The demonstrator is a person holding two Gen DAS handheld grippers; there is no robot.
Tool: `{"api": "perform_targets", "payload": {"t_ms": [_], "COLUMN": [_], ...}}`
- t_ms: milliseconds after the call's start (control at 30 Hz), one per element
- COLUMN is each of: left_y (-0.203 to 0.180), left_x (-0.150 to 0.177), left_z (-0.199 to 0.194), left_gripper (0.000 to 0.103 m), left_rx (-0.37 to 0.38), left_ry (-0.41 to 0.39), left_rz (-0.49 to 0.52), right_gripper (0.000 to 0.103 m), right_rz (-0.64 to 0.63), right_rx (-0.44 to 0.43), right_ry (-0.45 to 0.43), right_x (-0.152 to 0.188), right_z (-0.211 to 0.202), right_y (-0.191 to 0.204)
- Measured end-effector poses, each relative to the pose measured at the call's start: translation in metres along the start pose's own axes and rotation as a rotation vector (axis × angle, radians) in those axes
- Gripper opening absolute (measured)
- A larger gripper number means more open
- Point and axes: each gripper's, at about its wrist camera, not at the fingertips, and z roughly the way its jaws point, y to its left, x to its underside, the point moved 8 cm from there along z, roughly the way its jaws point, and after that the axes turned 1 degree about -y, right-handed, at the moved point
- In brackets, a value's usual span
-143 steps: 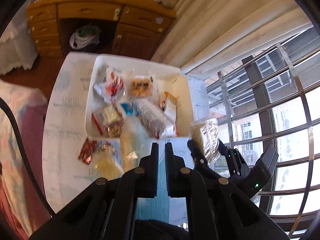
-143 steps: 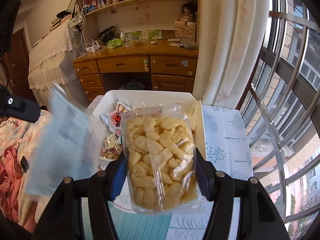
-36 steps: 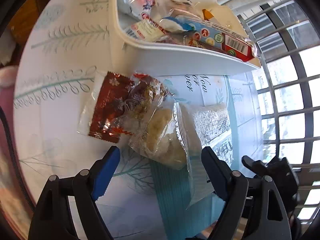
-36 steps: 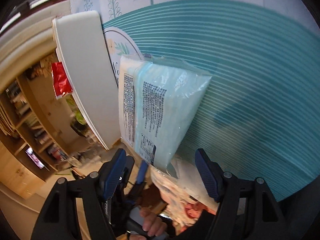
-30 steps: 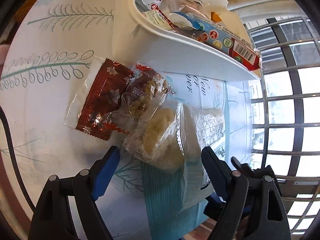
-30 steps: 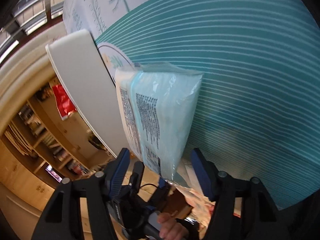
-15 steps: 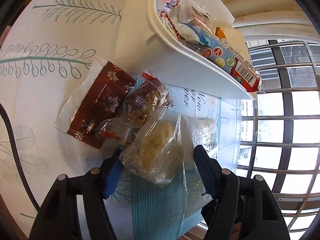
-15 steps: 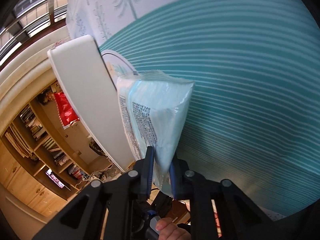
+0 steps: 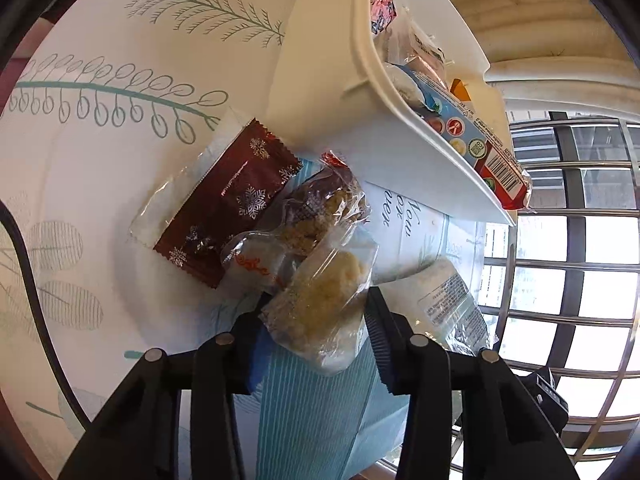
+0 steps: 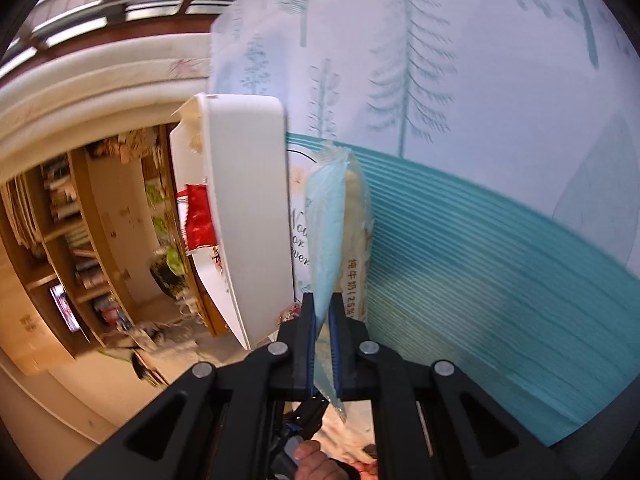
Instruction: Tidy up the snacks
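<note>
The left gripper (image 9: 316, 328) has its two fingers pressed against the sides of a clear bag (image 9: 324, 300) of pale yellow snacks, which lies on the tablecloth (image 9: 100, 160) just in front of the white bin (image 9: 316, 80). A second clear bag (image 9: 308, 216) with brown pieces touches it, and a dark red snowflake packet (image 9: 228, 204) lies beside that one, partly under it. All three sit outside the bin, near its wall. Inside the bin are several more packets, among them a long blue and red pack (image 9: 476, 148) leaning on the rim.

The right gripper (image 10: 321, 320) is closed narrow on the edge of a pale blue pack (image 10: 328, 224), which stands on edge on the teal-striped part of the cloth, just beside the bin's outer wall (image 10: 248, 232). The same pack (image 9: 444, 296) shows in the left view, to the right of the yellow bag.
</note>
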Motion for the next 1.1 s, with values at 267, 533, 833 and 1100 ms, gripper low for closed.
{"api": "perform_targets", "payload": {"t_ms": [267,533,833,1100], "left_y": [-0.013,-0.033,-0.071,-0.125], "left_x": [0.012,0.034,0.048,0.030], "left_z": [-0.015,-0.037,-0.085,-0.142], "left_gripper": [0.034,0.033,0.033,0.033], "left_rx": [-0.037,-0.079,-0.114,-0.112], "left_ry": [-0.045,-0.086,-0.183,-0.321], "left_rz": [0.021,0.036,0.120,0.214], "right_gripper": [0.006,0.003,0.000,0.000], "right_rz": [-0.187,-0.529,-0.812,-1.068], "right_rx": [0.048,0.184,0.181,0.131], "right_ry": [0.064,0.081,0.038,0.010], "right_x": [-0.005,-0.015,-0.025,-0.012], "right_z": [0.001,-0.017,-0.053,-0.065], "right_y": [0.034,0.075,0.129,0.185]}}
